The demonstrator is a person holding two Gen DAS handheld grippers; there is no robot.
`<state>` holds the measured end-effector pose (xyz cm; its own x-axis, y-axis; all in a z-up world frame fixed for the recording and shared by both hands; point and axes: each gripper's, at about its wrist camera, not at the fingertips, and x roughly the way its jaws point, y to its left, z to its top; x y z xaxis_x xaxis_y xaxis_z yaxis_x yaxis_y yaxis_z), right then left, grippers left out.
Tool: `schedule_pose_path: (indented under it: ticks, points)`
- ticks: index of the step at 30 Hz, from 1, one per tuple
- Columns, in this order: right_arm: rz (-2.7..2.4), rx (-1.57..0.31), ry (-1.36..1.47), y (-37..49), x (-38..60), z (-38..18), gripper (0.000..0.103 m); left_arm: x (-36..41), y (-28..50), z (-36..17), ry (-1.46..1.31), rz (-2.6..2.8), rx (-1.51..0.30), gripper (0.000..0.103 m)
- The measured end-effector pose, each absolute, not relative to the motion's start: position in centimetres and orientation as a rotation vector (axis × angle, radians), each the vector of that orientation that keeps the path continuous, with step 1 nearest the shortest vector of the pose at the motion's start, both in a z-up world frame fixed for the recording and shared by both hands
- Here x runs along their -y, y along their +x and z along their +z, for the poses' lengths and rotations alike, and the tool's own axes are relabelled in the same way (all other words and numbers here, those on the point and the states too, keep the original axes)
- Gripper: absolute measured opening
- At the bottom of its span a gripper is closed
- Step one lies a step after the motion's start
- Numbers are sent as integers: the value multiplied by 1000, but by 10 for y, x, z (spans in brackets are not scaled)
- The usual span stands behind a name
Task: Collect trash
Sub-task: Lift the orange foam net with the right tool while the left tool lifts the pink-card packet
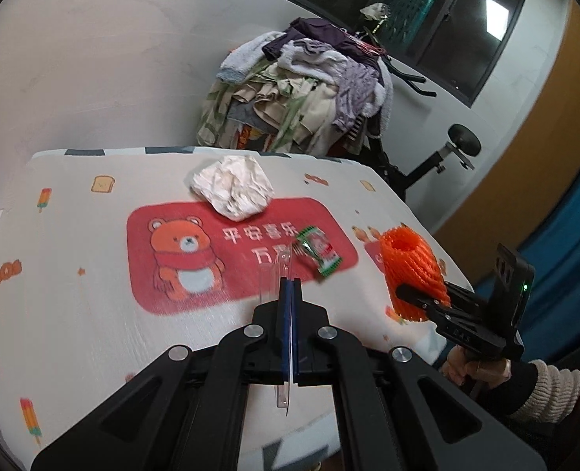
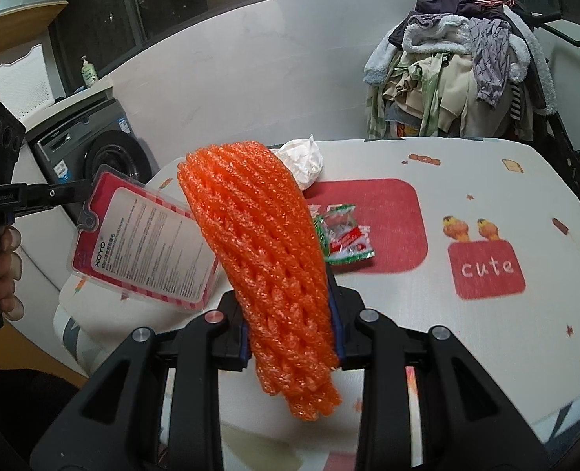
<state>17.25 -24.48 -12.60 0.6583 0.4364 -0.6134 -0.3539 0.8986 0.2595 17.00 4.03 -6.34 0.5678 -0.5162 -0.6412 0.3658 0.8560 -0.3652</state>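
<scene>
On the left, the left gripper (image 1: 289,286) pinches a clear plastic package (image 2: 145,243). On the table (image 1: 74,314), crumpled tissue (image 1: 233,187) lies far, a green wrapper (image 1: 316,251) nearer. Right gripper (image 2: 290,314) clamps an orange foam net (image 2: 258,259).

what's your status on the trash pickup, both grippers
Left gripper shut on plastic blister pack. Right gripper shut on orange foam net. Crumpled paper and green wrapper on table. Nothing blocking.
</scene>
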Motion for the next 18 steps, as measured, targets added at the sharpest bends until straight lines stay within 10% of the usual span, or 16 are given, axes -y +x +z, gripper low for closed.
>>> schedule_pose_path:
  ticks: [18]
  points:
    - [452,-702,134,135,259,-113,32,-14,135,-64,-162,-555,-851,2]
